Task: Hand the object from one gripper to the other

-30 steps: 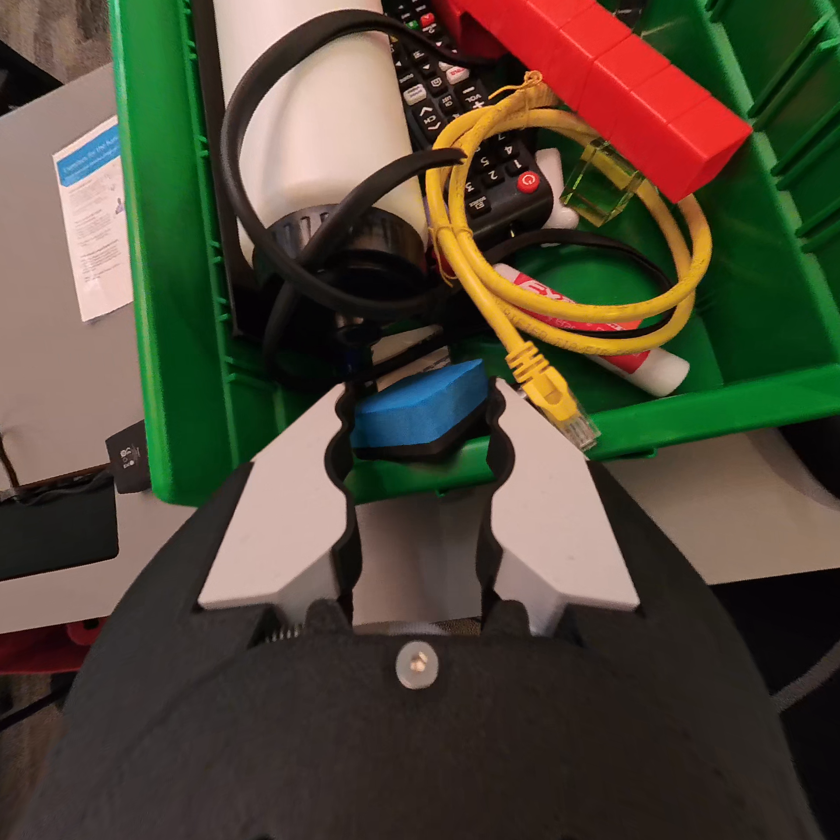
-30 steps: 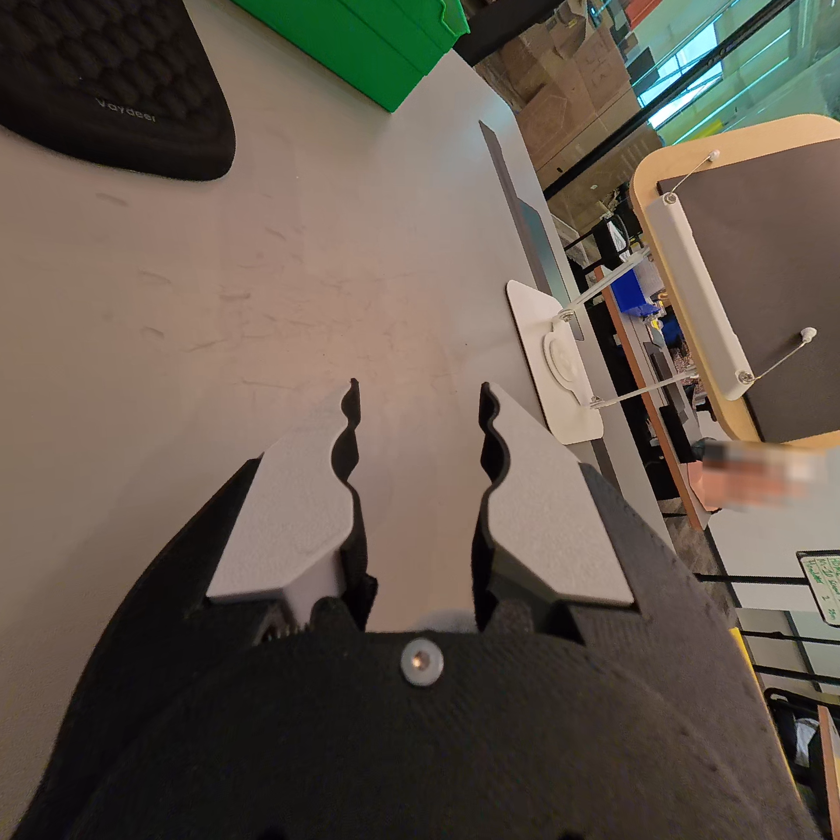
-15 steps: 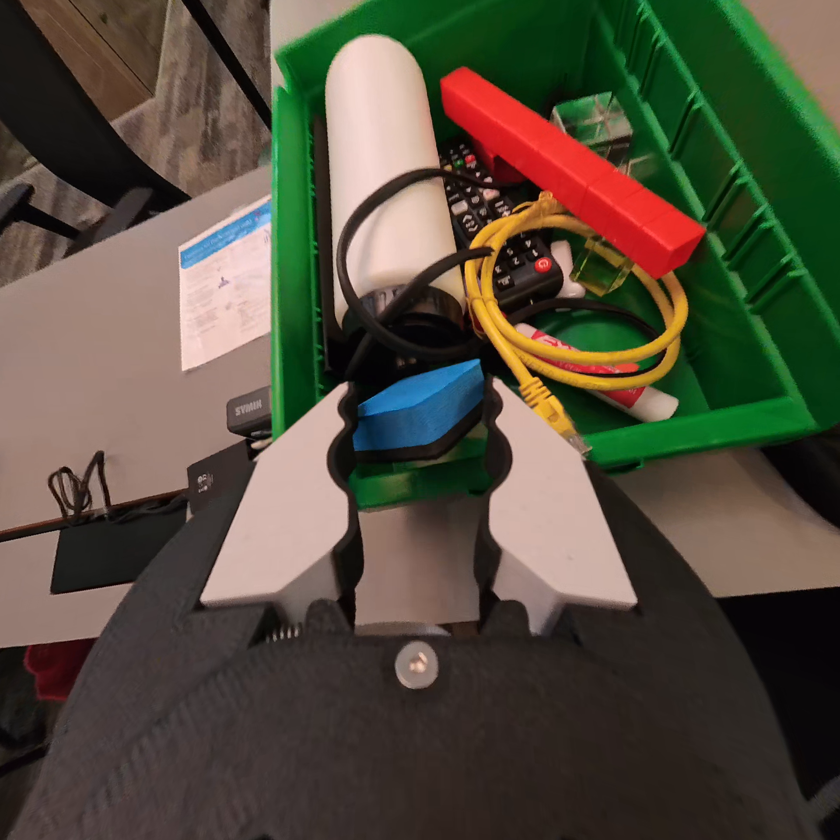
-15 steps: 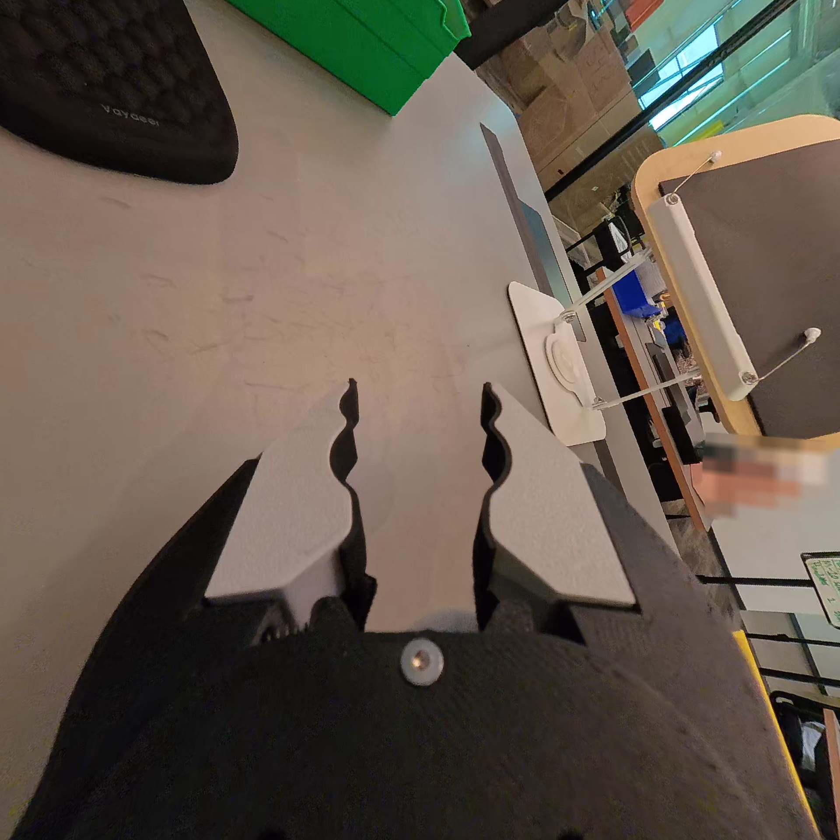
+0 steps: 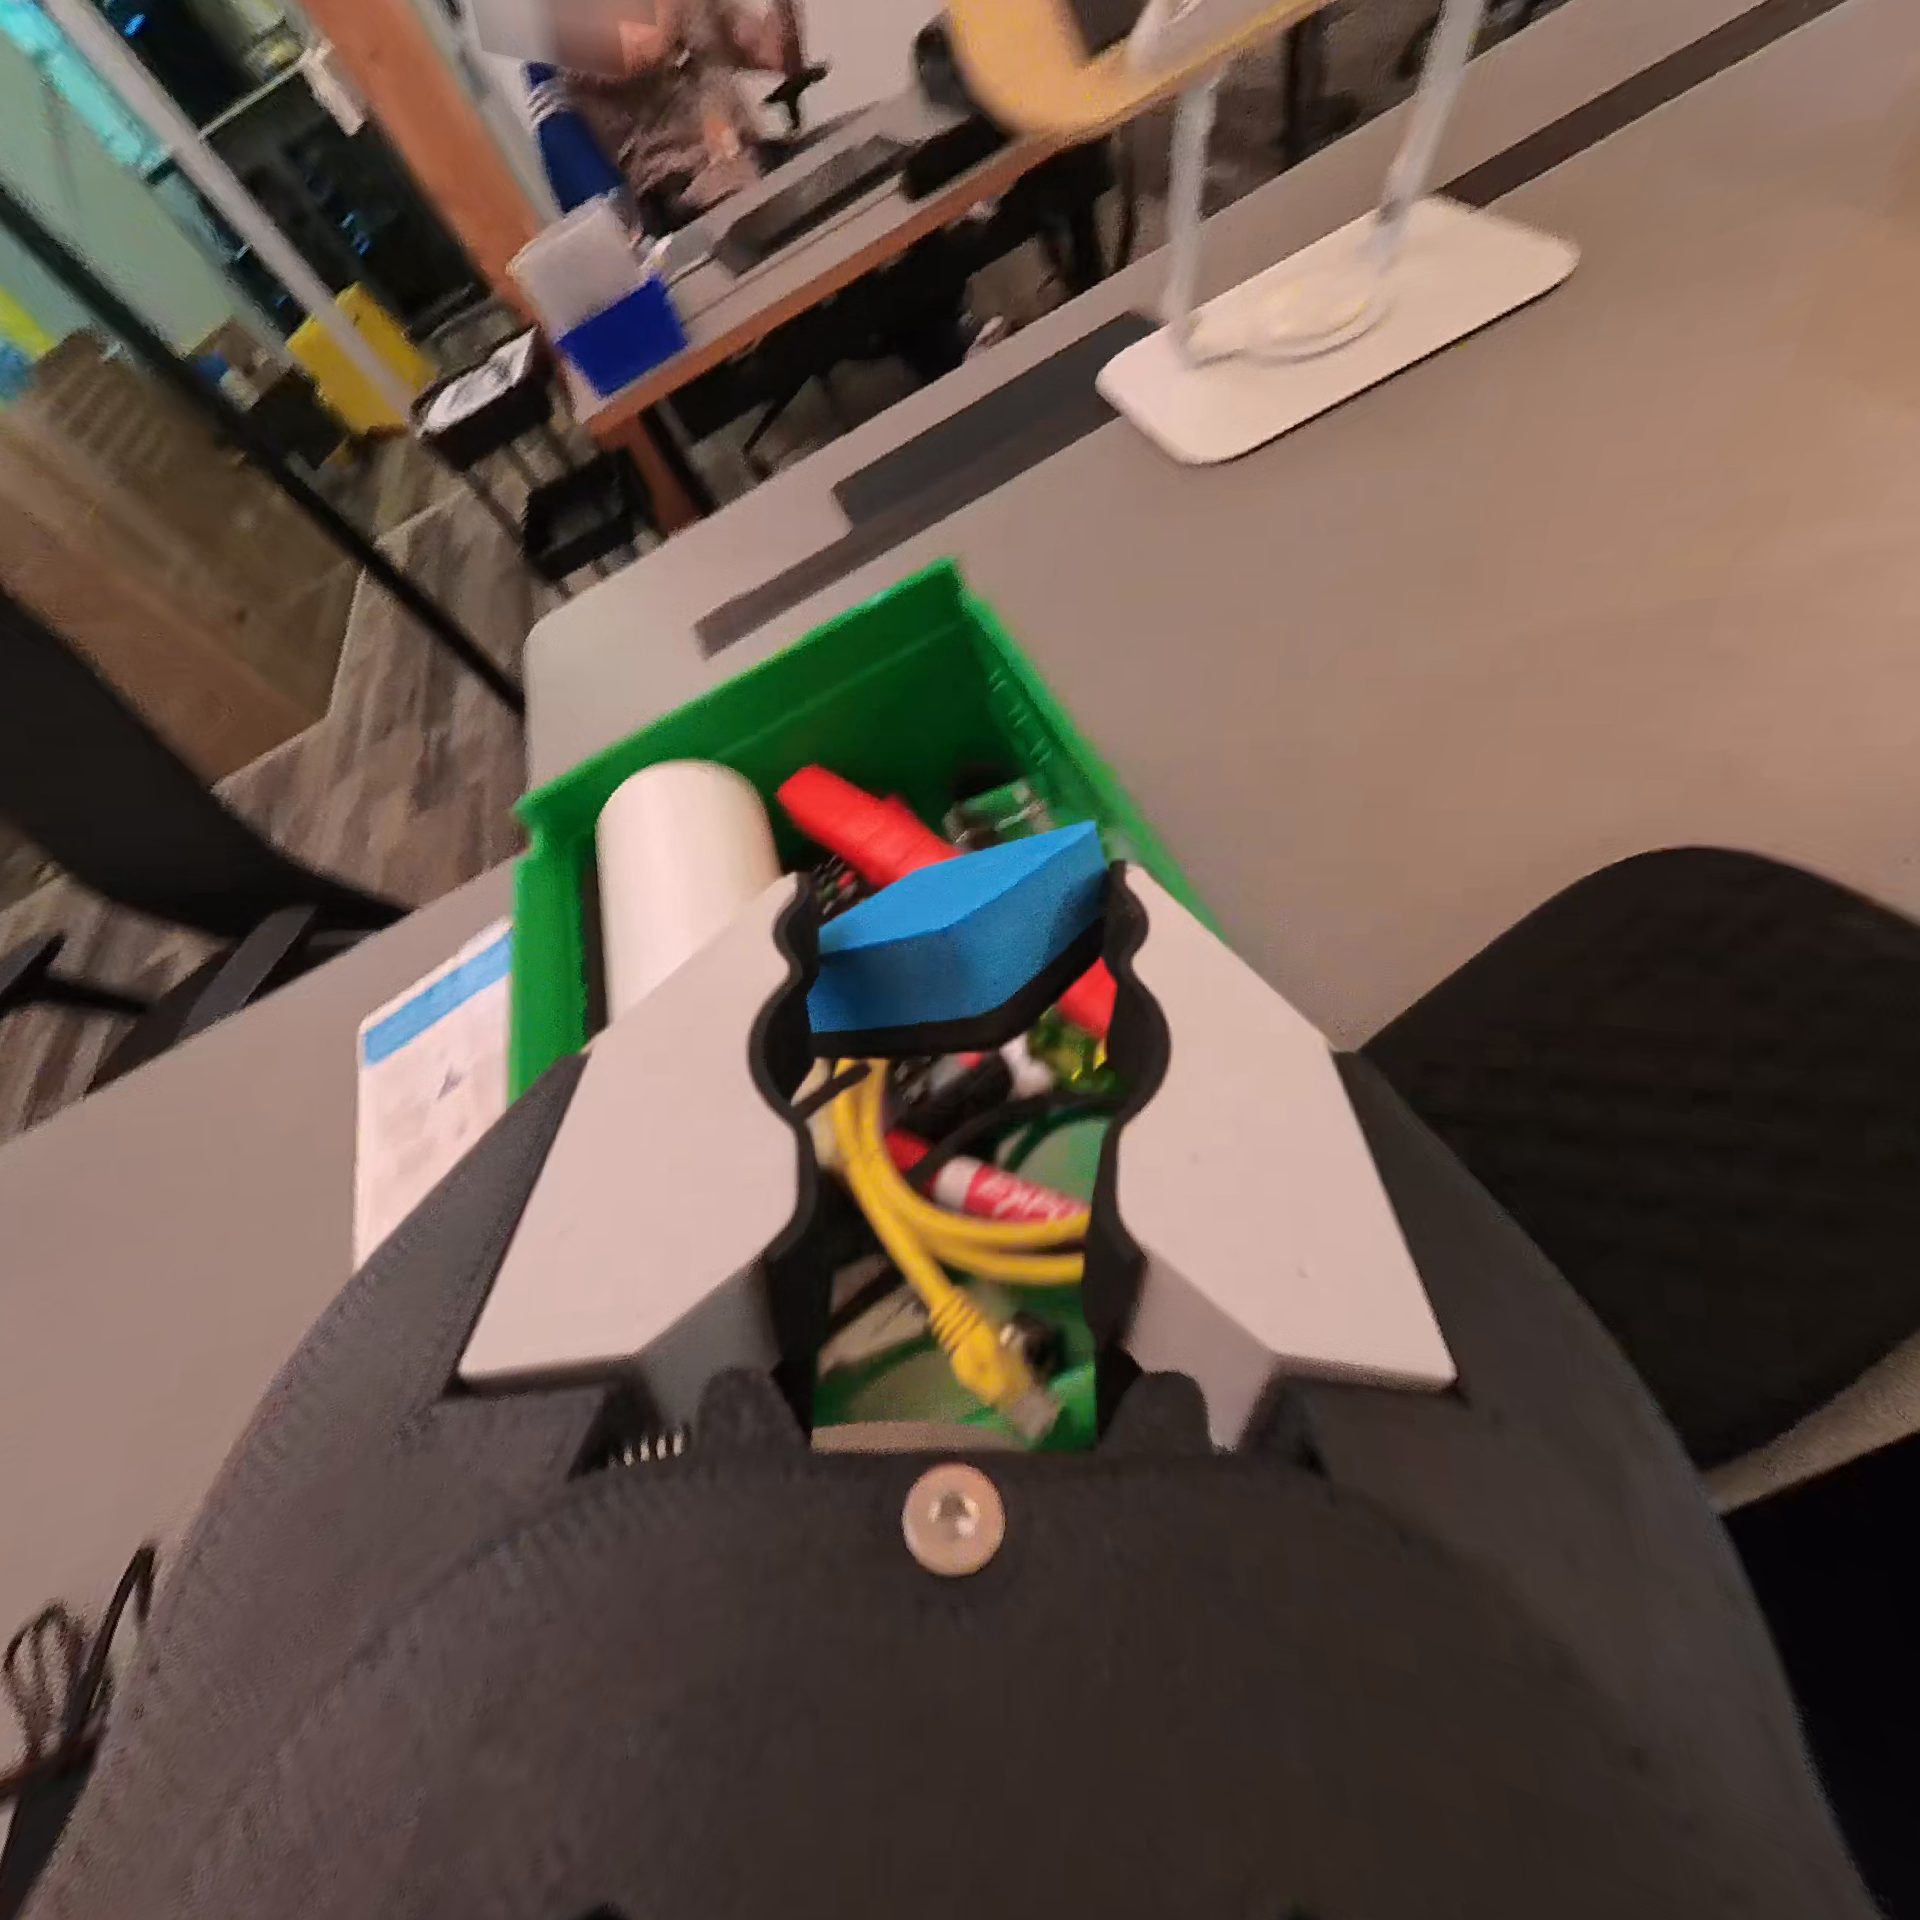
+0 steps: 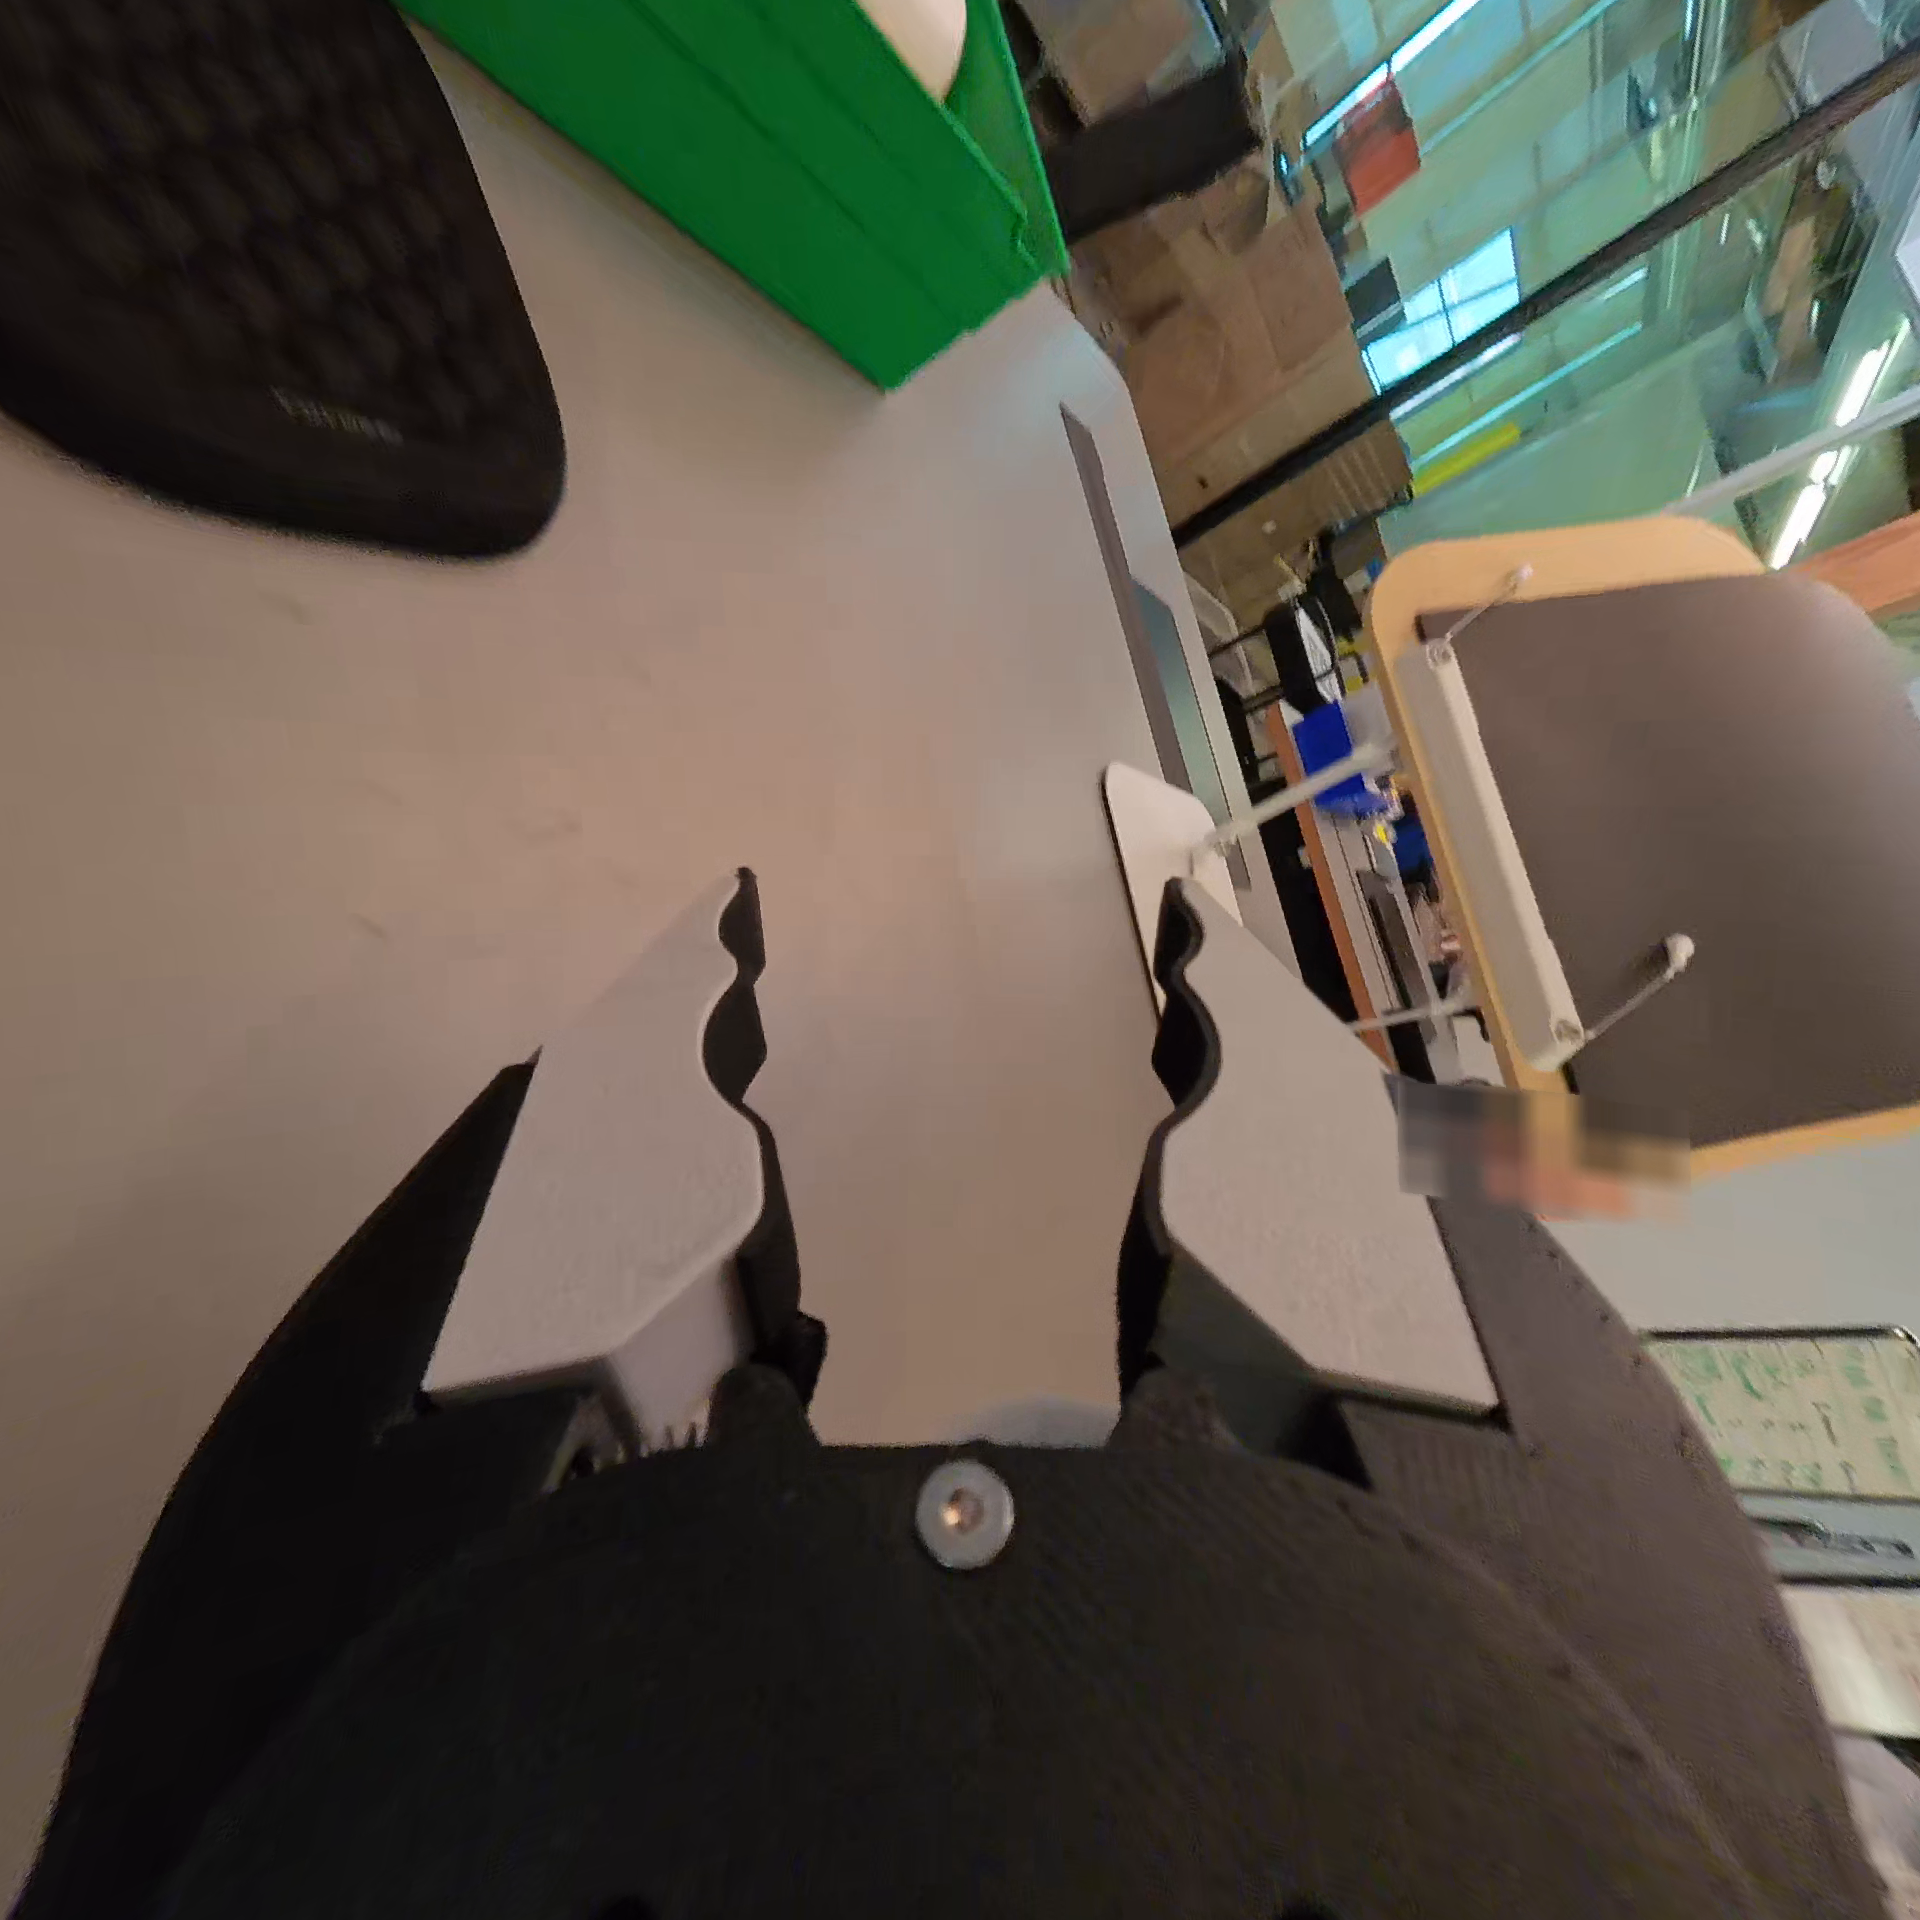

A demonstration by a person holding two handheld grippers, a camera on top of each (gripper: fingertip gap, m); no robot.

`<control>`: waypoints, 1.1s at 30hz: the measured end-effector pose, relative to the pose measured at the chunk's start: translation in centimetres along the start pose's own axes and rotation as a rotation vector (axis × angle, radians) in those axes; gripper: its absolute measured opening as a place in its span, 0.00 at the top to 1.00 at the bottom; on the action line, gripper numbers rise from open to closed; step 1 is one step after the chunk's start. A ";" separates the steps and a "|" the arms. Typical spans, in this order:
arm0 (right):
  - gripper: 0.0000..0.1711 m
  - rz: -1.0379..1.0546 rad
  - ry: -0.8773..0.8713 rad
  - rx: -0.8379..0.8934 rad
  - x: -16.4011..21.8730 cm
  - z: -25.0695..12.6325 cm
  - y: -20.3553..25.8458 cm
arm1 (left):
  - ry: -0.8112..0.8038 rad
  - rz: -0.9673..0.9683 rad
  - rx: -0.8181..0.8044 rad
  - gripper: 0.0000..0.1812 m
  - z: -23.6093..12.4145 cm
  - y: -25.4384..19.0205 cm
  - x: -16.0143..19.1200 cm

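Foam, blue on top with a black base: a whiteboard eraser (image 5: 951,951) sits pinched between the tips of the left gripper (image 5: 954,914), tilted, held in the air above the green bin (image 5: 769,717). Both fingers (image 5: 665,1164) press against its 2 ends. Below it the bin holds a white cylindrical bottle (image 5: 681,862), a red block bar (image 5: 862,821), a coiled yellow network cable (image 5: 925,1226) and what looks like a red-and-white tube (image 5: 997,1195), though that part is blurred. A printed sheet (image 5: 426,1081) lies on the grey table (image 5: 1351,665) just beside the bin's left wall, and a black cushion (image 5: 1662,1091) lies to the right.

The right gripper (image 6: 956,894) hangs over bare tabletop with its jaws spread and nothing between them. Beyond it lie the black cushion (image 6: 229,260) and the bin's outer wall (image 6: 769,156), and to the right a white lamp base (image 6: 1153,831).
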State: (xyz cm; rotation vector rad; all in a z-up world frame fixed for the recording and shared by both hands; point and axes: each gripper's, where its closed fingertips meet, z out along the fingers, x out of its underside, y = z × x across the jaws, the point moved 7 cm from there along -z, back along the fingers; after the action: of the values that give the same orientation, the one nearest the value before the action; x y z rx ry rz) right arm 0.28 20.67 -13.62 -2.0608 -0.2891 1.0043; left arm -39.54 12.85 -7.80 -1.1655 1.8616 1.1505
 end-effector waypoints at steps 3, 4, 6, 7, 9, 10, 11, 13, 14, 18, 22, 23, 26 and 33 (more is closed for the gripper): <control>0.56 -0.010 -0.034 0.004 -1.8 0.5 0.1 | -0.079 0.022 0.124 0.70 1.5 -3.0 -2.6; 0.56 -0.027 -0.033 0.017 -2.3 0.7 0.1 | -0.105 0.024 0.154 0.71 2.0 -3.9 -3.4; 0.56 -0.059 -0.035 0.043 -3.3 1.2 0.1 | -0.148 0.025 0.243 0.70 3.0 -5.9 -4.8; 0.56 -0.069 -0.039 0.051 -3.8 1.4 0.2 | -0.168 0.023 0.285 0.70 3.7 -7.0 -5.4; 0.56 -0.089 -0.044 0.083 -4.7 2.0 0.2 | -0.193 0.028 0.366 0.70 5.0 -9.3 -6.6; 0.56 -0.099 -0.045 0.099 -5.0 2.3 0.2 | -0.202 0.035 0.401 0.70 5.7 -10.4 -7.1; 0.56 -0.108 -0.045 0.114 -5.3 2.5 0.2 | -0.211 0.039 0.432 0.70 6.4 -11.6 -7.7; 0.56 -0.123 -0.050 0.151 -5.7 3.0 -0.1 | -0.223 0.061 0.491 0.70 7.7 -14.0 -8.6; 0.56 -0.127 -0.054 0.159 -5.8 3.2 -0.2 | -0.236 0.067 0.509 0.70 8.2 -14.9 -9.2; 0.58 -0.140 -0.034 0.209 -5.3 3.7 -0.8 | -0.285 0.069 0.573 0.70 9.2 -17.8 -10.7; 0.55 -0.200 -0.025 0.240 -5.0 3.6 -0.4 | -0.327 0.069 0.599 0.70 8.9 -19.8 -11.4; 0.57 -0.218 -0.032 0.260 -5.1 3.5 -0.3 | -0.327 0.081 0.593 0.71 8.9 -20.2 -11.3; 0.64 -0.265 -0.058 0.273 -5.6 3.5 0.4 | -0.318 0.125 0.577 0.70 8.9 -21.4 -11.1; 0.84 -0.273 -0.039 0.343 -5.4 3.4 0.3 | -0.293 0.138 0.606 0.71 8.8 -23.4 -11.2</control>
State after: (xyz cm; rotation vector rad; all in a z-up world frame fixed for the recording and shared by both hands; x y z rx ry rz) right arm -5.85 19.71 -12.07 -1.6437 -0.3790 0.8601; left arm -13.11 19.63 -9.63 -0.5080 1.8835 0.6937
